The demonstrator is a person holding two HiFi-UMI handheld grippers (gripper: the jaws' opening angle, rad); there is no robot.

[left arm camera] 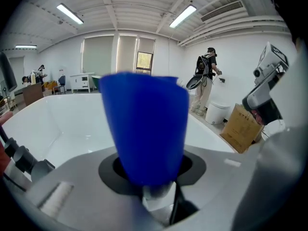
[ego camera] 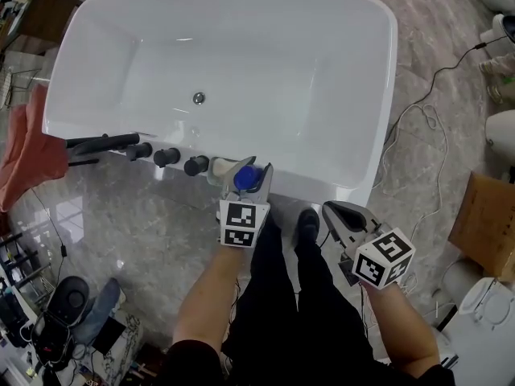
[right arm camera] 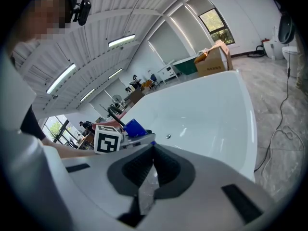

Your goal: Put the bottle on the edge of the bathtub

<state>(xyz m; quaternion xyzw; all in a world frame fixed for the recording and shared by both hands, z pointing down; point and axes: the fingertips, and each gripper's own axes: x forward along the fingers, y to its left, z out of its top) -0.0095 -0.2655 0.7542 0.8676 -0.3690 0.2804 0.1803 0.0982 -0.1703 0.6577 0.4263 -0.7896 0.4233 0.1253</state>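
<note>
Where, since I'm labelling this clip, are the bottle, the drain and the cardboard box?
bottle [ego camera: 245, 176], head view, on its blue cap.
drain [ego camera: 198, 98], head view, on its centre.
cardboard box [ego camera: 487, 219], head view, on its top face.

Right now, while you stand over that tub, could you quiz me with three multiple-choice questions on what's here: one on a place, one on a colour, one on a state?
1. Where is the bottle?
A. By the drain
B. At the bathtub's near rim, beside the dark knobs
C. On the floor

2. What colour is its cap?
A. Red
B. Blue
C. Green

3. The right gripper has its fingers:
A. Wide apart
B. Closed on the bottle
C. Together, with nothing between them

Answers:
1 B: the head view shows the left gripper holding it at the rim.
2 B: the cap fills the left gripper view in blue.
3 C: its own view shows them meeting, empty.
</note>
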